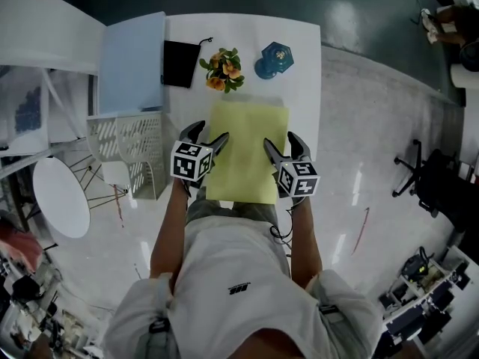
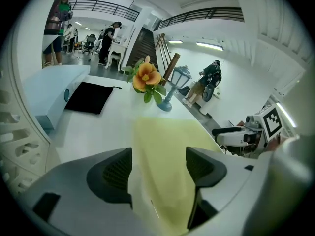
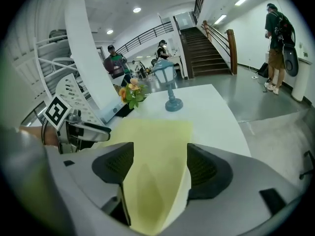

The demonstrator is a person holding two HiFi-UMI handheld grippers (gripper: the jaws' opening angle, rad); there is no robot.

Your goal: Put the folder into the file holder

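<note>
We hold the left gripper [image 1: 209,134] and right gripper [image 1: 281,140] with jaws parted, pads off the yellow folder [image 1: 247,152] lying between them on the white table [image 1: 299,51]. Flowers [image 1: 223,69] stand beyond the jaws (stairs [image 3: 211,53] farther back), and the file holder [image 1: 127,144] is left of them.

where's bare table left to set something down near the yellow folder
Bare strip right of the folder, between the lamp and the right gripper, up to the table edge. Smaller patch left of it, between pouch and left gripper. Crowded: far row of pouch, flowers, lamp.
</note>
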